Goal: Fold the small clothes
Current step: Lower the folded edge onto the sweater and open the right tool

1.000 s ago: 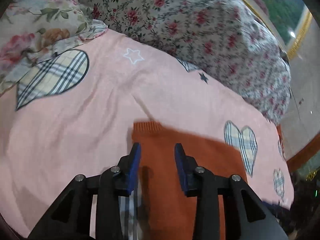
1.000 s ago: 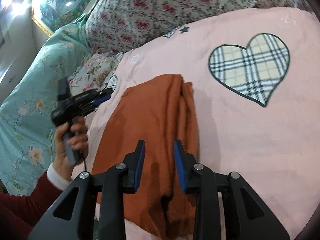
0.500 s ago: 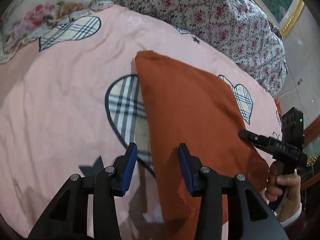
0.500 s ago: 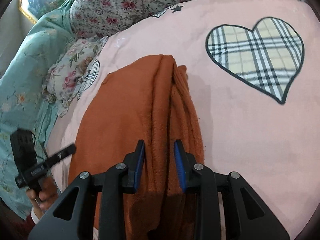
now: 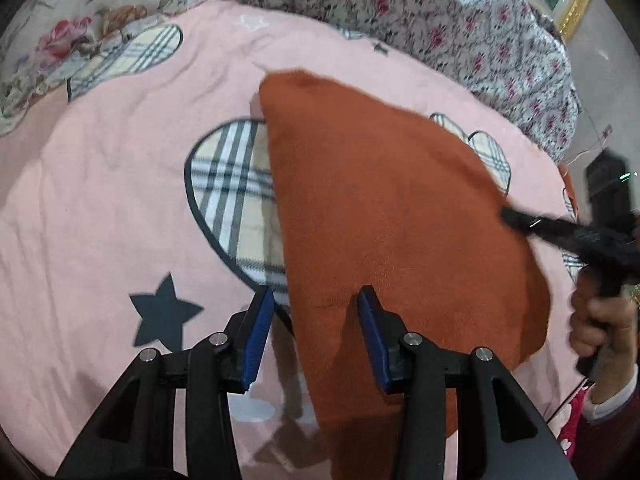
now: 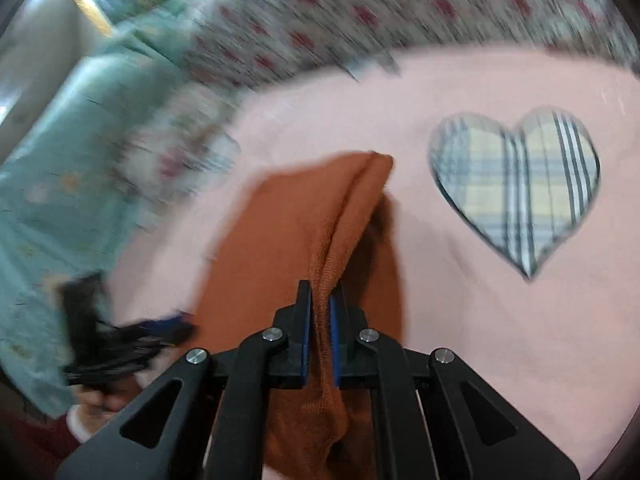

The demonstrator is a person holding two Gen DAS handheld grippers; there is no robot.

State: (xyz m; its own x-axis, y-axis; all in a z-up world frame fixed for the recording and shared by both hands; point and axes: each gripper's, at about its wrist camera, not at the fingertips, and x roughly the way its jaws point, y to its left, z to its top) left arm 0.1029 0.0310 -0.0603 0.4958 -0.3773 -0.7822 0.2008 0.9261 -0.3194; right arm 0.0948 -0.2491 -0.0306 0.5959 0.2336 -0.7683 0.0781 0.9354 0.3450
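Note:
An orange knit garment [image 5: 380, 200] lies folded on the pink blanket [image 5: 100, 200]. My left gripper [image 5: 316, 294] hovers over the garment's near left edge. Its jaws are opening, the cloth edge lies below the gap, and neither pad presses on it. In the right wrist view my right gripper [image 6: 320, 292] is shut on a raised ridge of the garment [image 6: 280, 232]. The right gripper [image 5: 510, 216] also shows blurred at the garment's right edge, held by a hand [image 5: 596, 320]. The left gripper [image 6: 160, 328] appears blurred at the lower left.
The blanket [image 6: 480, 320] carries plaid hearts [image 6: 516, 188] and a dark star [image 5: 164, 316]. A floral quilt [image 5: 440, 20] is heaped along the far side, with a floral pillow [image 5: 80, 32] at the far left. Teal bedding [image 6: 52, 184] lies to the left.
My right gripper has closed on the garment's ridge and lifted it a little. My left gripper drew back from the far corner to the near edge, and its jaws widened.

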